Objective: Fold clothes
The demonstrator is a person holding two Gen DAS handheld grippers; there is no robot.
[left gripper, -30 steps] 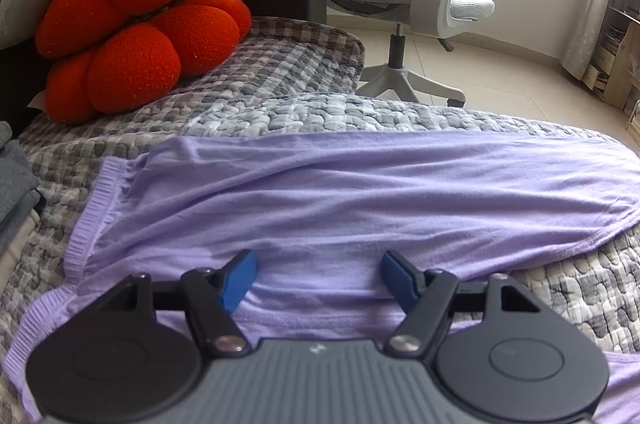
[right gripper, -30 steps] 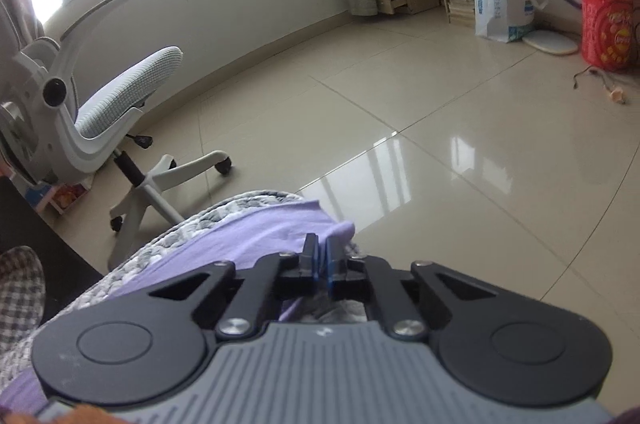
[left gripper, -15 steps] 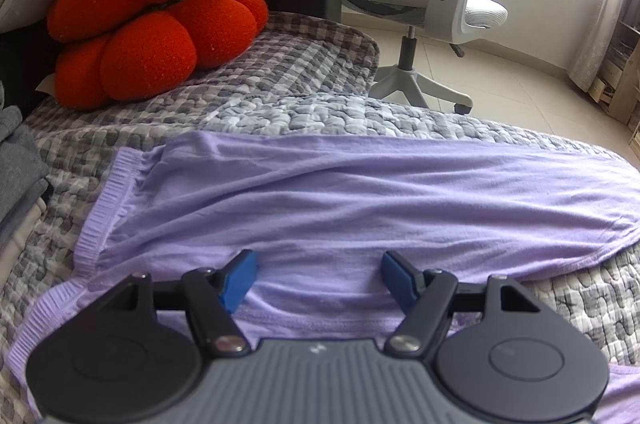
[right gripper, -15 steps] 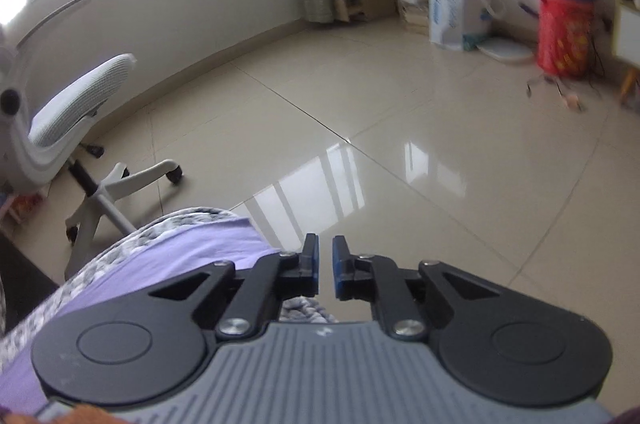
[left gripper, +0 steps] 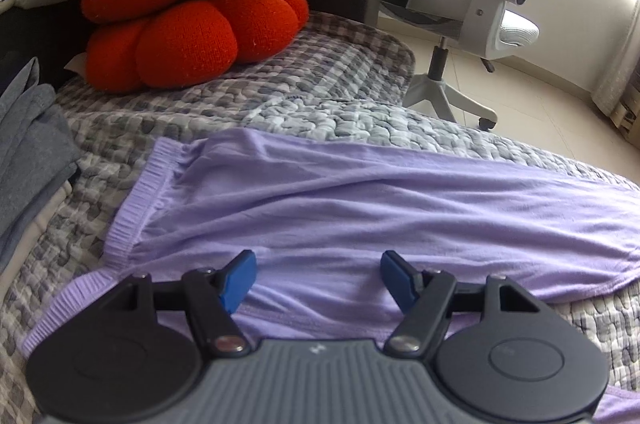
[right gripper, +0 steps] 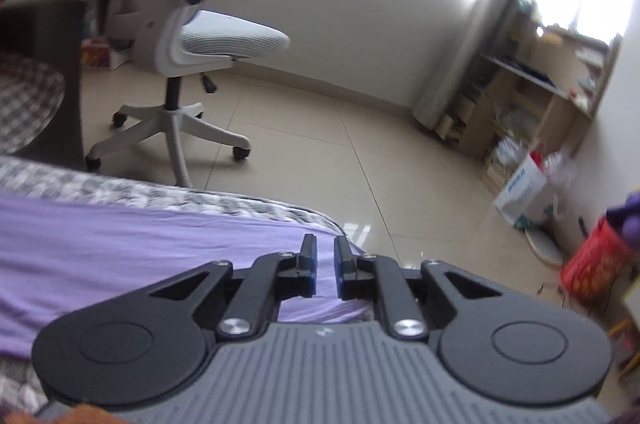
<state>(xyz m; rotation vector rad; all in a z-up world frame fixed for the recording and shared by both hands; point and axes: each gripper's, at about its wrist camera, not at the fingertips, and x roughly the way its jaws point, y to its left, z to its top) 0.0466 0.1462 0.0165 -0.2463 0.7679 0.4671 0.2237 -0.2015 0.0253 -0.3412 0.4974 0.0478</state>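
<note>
Folding this lilac garment [left gripper: 360,207] is at a pause between grips, I'd say: neither tool has hold of anything. It lies spread along the grey quilted cover [left gripper: 320,119], ribbed band [left gripper: 132,199] at the left end, the far end reaching the cover's right edge above the tiled floor [right gripper: 340,143].

Going from the left: a pile of grey clothes [left gripper: 28,151] sits at the margin, and an orange cushion [left gripper: 192,7] is further back, both clear of the work. The left gripper [left gripper: 318,274] hangs low over the near part of the cloth with its blue fingers [left gripper: 238,278] set wide apart and nothing pinched. Whether the tips brush the fabric I cannot tell. To fold cleanly it should take the near hem beside the ribbed band, catching every layer, since a few ridges [left gripper: 400,183] run along the length and would get trapped in a fold.

Further right, the right gripper [right gripper: 324,266] is over the garment's right end by the cover's edge. Its jaws stand only a narrow gap apart, with no cloth between them. That view is blurred. It wants to open wider, drop to the hem at this end and bite level with the left one, so that both lift together. The white office chair [right gripper: 192,35] stands well off.
</note>
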